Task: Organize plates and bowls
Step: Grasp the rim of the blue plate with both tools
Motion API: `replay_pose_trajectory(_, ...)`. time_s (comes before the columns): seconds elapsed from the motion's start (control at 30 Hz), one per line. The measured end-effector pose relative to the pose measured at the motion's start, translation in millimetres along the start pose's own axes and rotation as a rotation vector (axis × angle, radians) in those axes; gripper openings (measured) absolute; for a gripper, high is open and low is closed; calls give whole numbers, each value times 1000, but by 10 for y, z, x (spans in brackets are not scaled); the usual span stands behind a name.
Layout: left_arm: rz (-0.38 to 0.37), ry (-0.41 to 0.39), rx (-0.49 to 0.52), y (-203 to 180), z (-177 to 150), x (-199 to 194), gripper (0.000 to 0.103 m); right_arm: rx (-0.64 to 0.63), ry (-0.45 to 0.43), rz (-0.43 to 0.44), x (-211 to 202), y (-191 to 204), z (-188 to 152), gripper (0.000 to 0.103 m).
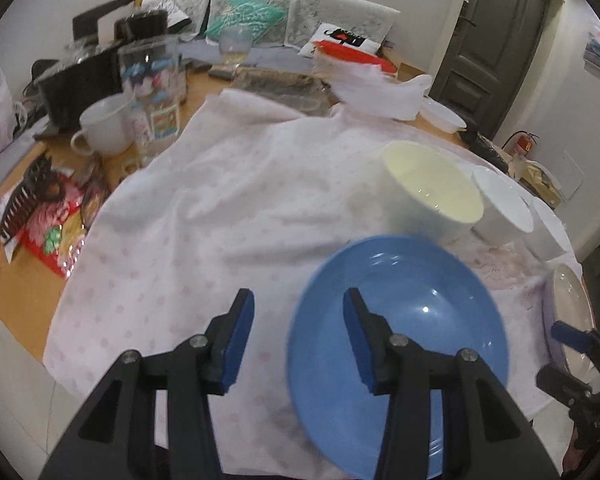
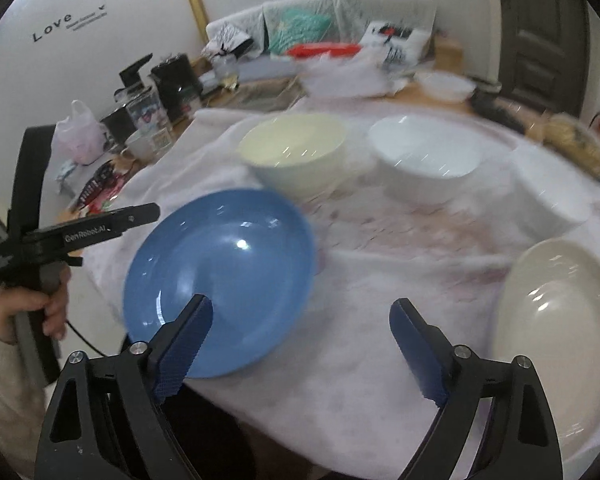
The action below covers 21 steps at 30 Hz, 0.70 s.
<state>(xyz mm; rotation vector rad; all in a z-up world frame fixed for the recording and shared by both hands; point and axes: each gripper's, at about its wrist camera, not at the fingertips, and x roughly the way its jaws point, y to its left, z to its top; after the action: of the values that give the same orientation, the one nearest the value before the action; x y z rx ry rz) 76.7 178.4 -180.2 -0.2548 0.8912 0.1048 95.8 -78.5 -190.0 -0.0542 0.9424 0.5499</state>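
The blue plate [image 1: 400, 344] lies near the table's front edge. Left gripper [image 1: 298, 340] and right gripper [image 2: 300, 350]: jaws spread, empty. The plate looks rigid, glossy, likely slippery; grip the thin rim.

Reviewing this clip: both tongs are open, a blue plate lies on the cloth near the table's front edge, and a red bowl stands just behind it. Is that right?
Not quite: the bowl just behind the blue plate is pale yellow, not red, as the right wrist view shows. The rest holds: the left tongs and right tongs are both open, and the plate lies on the cloth near the front edge.
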Motion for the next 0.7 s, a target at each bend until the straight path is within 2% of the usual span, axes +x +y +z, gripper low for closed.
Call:
replay_pose_trajectory(0.13,-20,30,-13,60,-94,76,42,40,76,13,233,50,-60,68)
replay_pose_trajectory(0.2,-29,42,-12,58,-136,109,36,60,107,13,317,50,-77,59)
replay_pose_trajectory(0.27,-34,56,-4,31,-163,154,16,79,129,21,393,45,-87,54)
replay_pose_trajectory(0.3,-33,64,2,19,-177,179,13,88,139,32,420,40,-95,48)
replay_pose_trajectory(0.5,-46,76,8,1,-211,241,8,92,153,43,462,67,-126,26)
replay_pose_trajectory(0.57,-41,73,16,-15,-213,236,8,89,154,41,470,77,-125,23)
replay_pose_trajectory(0.7,-40,74,14,-18,-222,227,8,79,153,41,475,103,-121,23)
